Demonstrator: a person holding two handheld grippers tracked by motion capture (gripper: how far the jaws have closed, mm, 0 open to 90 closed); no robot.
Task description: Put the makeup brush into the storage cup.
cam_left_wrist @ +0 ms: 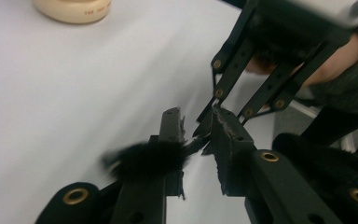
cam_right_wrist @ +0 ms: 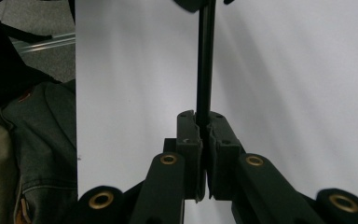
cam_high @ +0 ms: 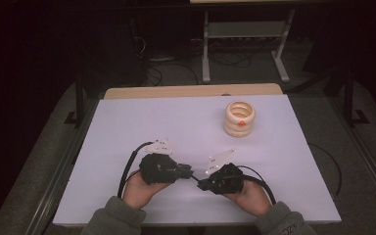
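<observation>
Spanning a dark room, the white table (cam_high: 127,127) carries stacked rings (cam_high: 239,119) — left gripper (cam_left_wrist: 196,135) jaws apart, right gripper (cam_right_wrist: 204,140) jaws together

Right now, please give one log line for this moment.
left gripper: open | right gripper: shut, tips meeting | ring stack: far right, untouched

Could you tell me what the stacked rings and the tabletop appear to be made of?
The stacked rings look like pale unfinished wood or matte plastic: cream, smooth, dull, no gloss. The tabletop looks like matte white laminate or board, with a light wood-coloured strip showing along its far edge.
</observation>
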